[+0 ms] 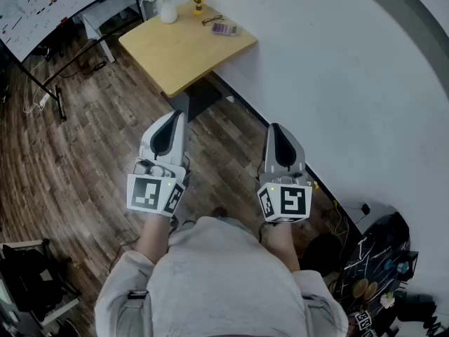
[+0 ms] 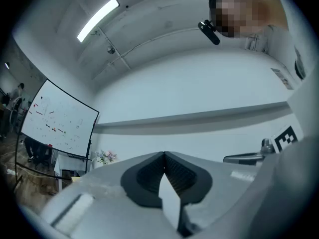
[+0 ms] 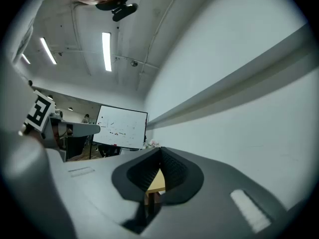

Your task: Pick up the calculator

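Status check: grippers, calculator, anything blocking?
Left gripper and right gripper shut, empty. Calculator on table, near the wall, far ahead of both. Glasses lie close beside it.

purple calculator (image 1: 224, 28), tan table (image 1: 184, 51)

Calculator (image 1: 224, 28) too small for detail; whiteboard (image 1: 49, 5) cut off @ top-left.

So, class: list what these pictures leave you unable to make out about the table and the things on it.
1. Calculator: head view, too small to read keys or display; not seen in either gripper view.
2. Yellow thing by the vase: head view, too small to identify.
3. Table: right gripper view, only a sliver shows through the right gripper, tongs shut.
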### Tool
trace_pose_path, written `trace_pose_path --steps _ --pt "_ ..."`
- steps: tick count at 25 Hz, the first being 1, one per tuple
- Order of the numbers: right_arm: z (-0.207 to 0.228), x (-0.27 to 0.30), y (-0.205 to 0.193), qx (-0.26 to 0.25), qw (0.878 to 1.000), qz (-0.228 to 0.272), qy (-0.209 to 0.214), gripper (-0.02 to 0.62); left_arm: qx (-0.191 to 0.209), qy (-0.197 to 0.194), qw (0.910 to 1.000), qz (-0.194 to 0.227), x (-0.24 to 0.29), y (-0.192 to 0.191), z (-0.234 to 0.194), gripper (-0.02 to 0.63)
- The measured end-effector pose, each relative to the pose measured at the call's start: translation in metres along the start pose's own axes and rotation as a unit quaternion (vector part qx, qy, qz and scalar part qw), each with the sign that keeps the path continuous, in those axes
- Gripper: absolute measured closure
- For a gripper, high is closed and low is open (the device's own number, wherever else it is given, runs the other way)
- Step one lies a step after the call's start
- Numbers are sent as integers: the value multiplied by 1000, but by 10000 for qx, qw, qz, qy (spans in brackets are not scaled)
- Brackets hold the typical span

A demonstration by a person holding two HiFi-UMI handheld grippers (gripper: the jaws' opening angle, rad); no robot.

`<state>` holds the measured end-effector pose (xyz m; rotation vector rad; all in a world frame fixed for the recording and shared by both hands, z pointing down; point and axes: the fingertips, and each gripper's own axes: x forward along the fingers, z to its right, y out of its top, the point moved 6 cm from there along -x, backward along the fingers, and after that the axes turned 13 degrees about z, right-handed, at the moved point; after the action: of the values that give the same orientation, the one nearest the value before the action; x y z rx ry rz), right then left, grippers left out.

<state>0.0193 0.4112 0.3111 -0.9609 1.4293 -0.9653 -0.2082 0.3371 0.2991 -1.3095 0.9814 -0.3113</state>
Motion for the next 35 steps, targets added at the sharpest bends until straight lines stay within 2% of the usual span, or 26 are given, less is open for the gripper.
trace_pose_path --steps 13,19,24,35 --pt "16 3 1 41 9999 133 66 595 114 -48 9999 102 12 -2 15 601" --pt "13 4 4 25 9985 450 321 595 217 -159 9996 88 10 -3 16 600" --pt "8 8 4 98 9976 491 477 594 216 -75 9996 138 10 -3 9 600" --pt "26 62 -24 12 9992 366 185 594 75 -119 9997 184 58 -28 -21 601"
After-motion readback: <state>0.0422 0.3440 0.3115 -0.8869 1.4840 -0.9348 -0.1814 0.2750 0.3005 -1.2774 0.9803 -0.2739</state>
